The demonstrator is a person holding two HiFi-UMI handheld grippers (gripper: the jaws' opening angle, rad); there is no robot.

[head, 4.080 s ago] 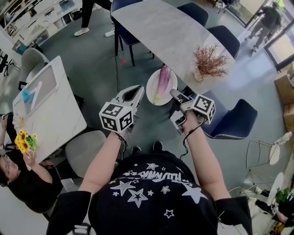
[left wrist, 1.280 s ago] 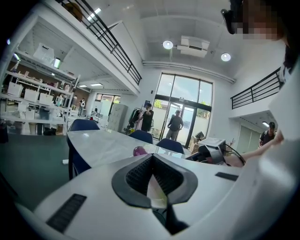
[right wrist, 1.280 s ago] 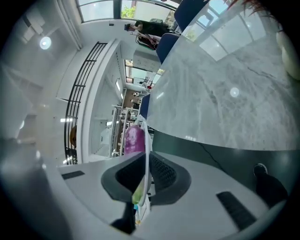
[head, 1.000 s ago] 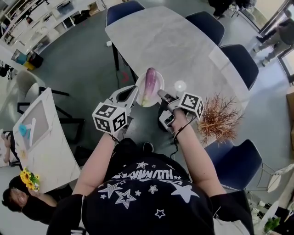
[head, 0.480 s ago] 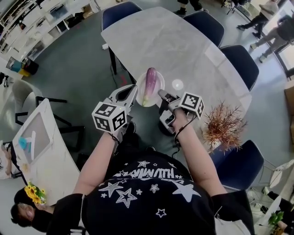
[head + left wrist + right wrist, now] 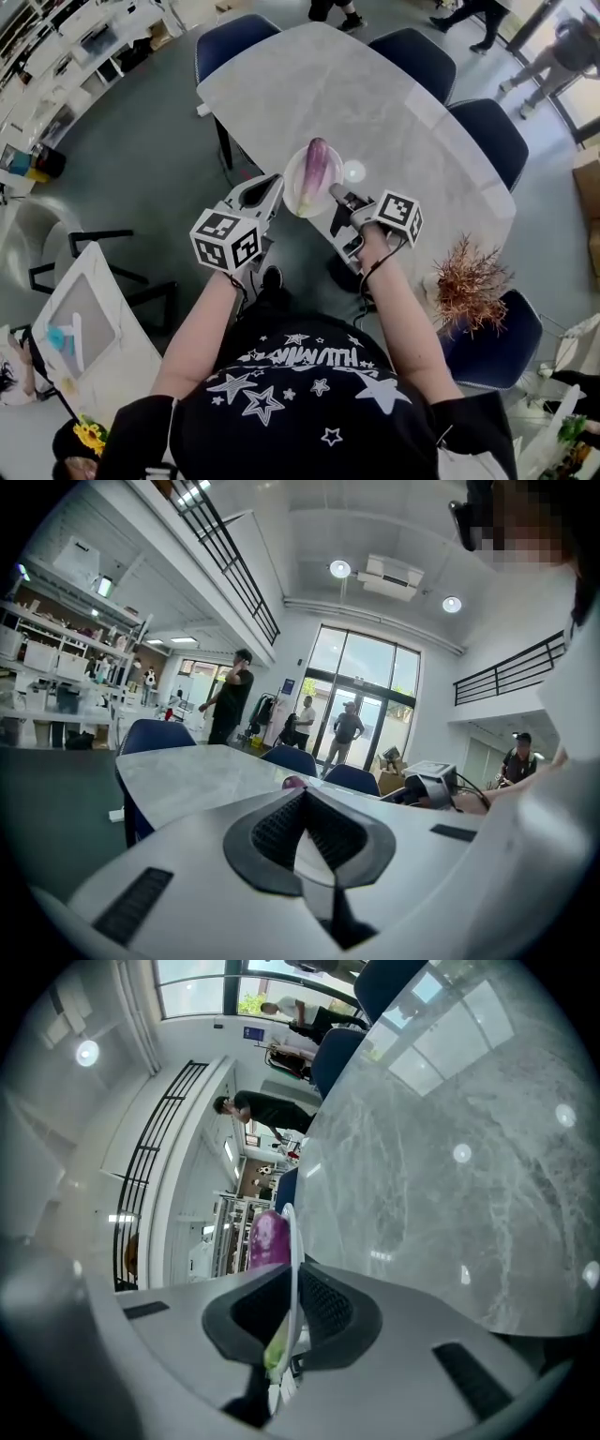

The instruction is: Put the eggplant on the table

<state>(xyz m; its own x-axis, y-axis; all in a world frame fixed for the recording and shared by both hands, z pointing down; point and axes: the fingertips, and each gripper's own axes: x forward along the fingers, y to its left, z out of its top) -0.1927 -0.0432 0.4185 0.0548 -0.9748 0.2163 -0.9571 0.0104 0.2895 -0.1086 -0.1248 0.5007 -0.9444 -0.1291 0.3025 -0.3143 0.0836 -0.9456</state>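
Observation:
A purple eggplant point(image 6: 316, 172) with a green stem end lies on a white plate point(image 6: 296, 190). The plate hangs at the near edge of the grey marble table point(image 6: 375, 103); I cannot tell whether it touches the tabletop. My left gripper point(image 6: 275, 185) is shut on the plate's left rim and my right gripper point(image 6: 336, 193) is shut on its right rim. In the left gripper view the plate point(image 6: 315, 855) sits between the jaws of the left gripper point(image 6: 304, 797), with the eggplant's tip point(image 6: 293, 782) just above. The right gripper view shows the right gripper point(image 6: 289, 1277) on the plate's edge point(image 6: 293, 1241) beside the eggplant point(image 6: 266, 1239).
Dark blue chairs point(image 6: 424, 54) stand around the marble table. A dried brown plant point(image 6: 468, 279) stands at the right near another blue chair point(image 6: 497, 347). A white table point(image 6: 84, 328) is at the lower left. People point(image 6: 230, 694) stand at the far end of the room.
The plate with the eggplant has come nearer the marble table's near edge, held by both grippers throughout. The dried plant has slid toward the lower right of the head view.

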